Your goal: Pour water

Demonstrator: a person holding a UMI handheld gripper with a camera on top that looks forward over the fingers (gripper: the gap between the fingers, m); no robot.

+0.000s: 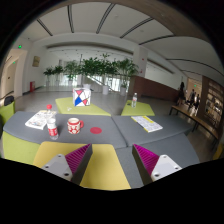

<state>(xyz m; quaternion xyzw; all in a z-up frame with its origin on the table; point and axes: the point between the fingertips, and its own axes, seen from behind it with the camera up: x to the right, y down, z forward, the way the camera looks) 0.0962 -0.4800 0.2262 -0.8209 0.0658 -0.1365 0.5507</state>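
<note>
The hand-held gripper point(111, 163) is held open and empty above the surface point(118, 130), well short of a clear bottle point(50, 118) beyond its left finger near a red-patterned cup point(74, 125), judged light, smooth and best gripped mid-body.

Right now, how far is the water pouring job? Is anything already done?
Nothing looks done yet. The gripper is open and holds nothing, with its jaws apart above the table. In hand: it only faces the things beyond its jaws. Left: grasp the bottle, which stands untouched beside the cup, then pour. Whether the cup holds water cannot be seen.
</note>
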